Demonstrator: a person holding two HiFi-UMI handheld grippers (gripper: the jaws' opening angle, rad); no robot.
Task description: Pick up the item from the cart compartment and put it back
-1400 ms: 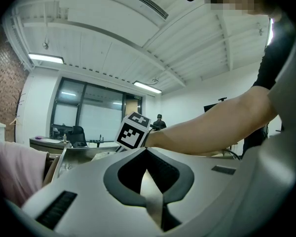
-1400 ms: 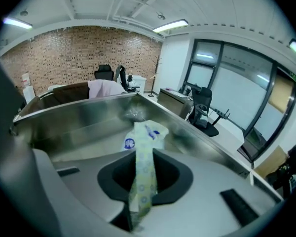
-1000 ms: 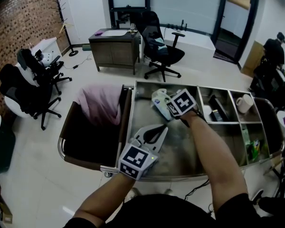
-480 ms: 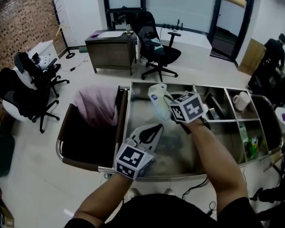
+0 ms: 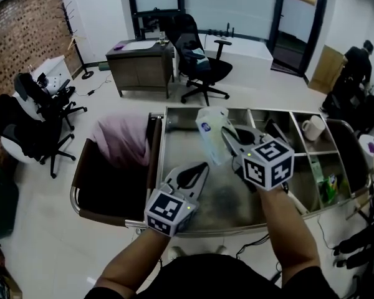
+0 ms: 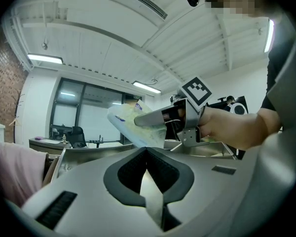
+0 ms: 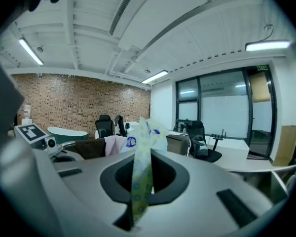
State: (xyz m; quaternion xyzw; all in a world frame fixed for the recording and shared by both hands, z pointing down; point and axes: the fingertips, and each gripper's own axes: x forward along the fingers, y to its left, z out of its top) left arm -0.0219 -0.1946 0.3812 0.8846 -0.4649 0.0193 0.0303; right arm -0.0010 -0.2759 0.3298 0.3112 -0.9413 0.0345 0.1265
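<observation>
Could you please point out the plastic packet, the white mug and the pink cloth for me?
plastic packet [image 5: 209, 132]: head view, middle of its pale face.
white mug [image 5: 312, 128]: head view, its side wall.
pink cloth [image 5: 121, 139]: head view, middle of the bundle.

right hand-held gripper [image 5: 224, 134]: grips pale packet [image 5: 209, 128] | above cart [image 5: 174, 143] | left hand-held gripper [image 5: 201, 167]: low over cart
</observation>
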